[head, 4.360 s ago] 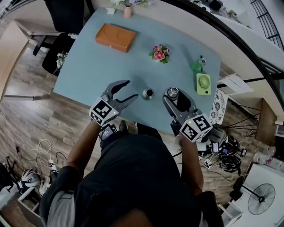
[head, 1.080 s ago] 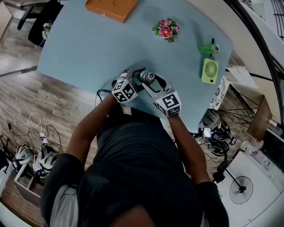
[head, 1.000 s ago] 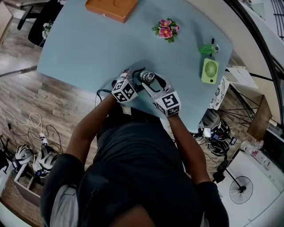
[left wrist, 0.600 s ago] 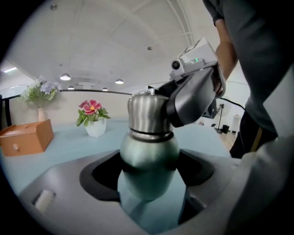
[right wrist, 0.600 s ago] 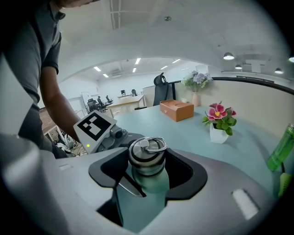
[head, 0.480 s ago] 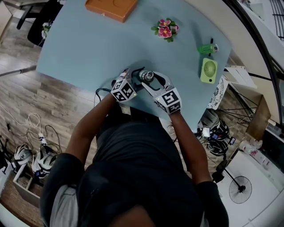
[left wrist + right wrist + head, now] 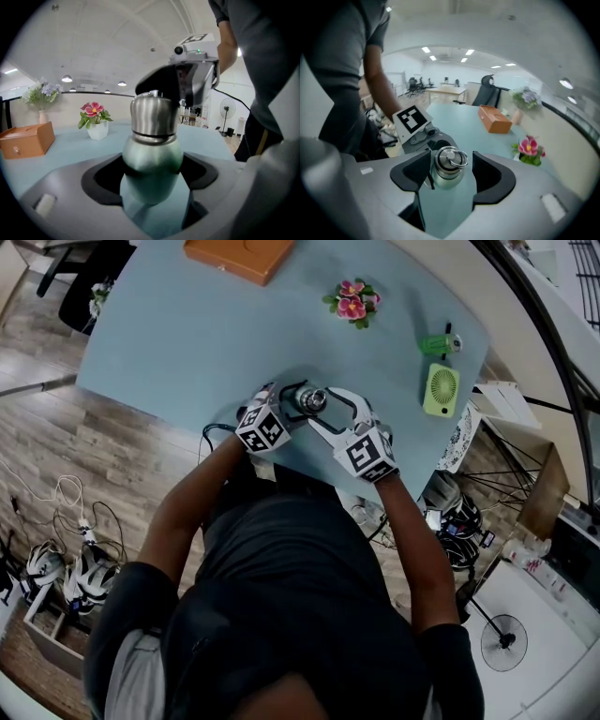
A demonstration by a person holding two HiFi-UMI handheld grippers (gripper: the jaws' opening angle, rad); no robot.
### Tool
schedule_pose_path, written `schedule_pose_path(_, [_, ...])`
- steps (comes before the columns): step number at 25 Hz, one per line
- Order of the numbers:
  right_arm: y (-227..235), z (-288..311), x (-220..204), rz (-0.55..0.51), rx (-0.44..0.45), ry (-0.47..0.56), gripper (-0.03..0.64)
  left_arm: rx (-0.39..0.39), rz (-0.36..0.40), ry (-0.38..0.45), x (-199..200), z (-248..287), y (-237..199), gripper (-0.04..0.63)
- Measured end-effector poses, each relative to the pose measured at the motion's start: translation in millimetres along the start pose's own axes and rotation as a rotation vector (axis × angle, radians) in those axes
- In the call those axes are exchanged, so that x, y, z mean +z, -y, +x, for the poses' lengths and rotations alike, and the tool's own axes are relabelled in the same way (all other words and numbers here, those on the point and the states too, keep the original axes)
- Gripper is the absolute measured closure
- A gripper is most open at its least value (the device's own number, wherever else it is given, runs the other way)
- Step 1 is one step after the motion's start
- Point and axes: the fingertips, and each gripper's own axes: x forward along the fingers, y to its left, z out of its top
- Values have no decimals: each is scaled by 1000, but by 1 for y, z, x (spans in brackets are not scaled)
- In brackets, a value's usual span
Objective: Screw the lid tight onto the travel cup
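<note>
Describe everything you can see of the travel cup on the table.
The travel cup stands upright near the front edge of the light blue table. Its rounded body looks like pale green metal. The brushed steel lid carries a ring on top. The left gripper clamps the body. The right gripper, jaws just opened wider, brackets the lid without squeezing it.

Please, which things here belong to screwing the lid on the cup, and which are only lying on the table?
Belong to the job: travel cup, lid.
Only lying about: orange box, potted pink flowers, green fan, small green object, vase.
</note>
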Motion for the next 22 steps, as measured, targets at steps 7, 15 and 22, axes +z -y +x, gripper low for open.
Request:
schedule_pose_path(7, [-15, 10, -1, -713, 329, -233, 357, 2, -4, -2, -1, 1, 0, 187])
schedule_pose_path(15, [-22, 16, -12, -900, 537, -314, 376, 0, -1, 6, 0, 1, 0, 187])
schedule_pose_path(22, [-14, 16, -7, -511, 438, -186, 382, 2, 0, 11, 1, 0, 0, 187])
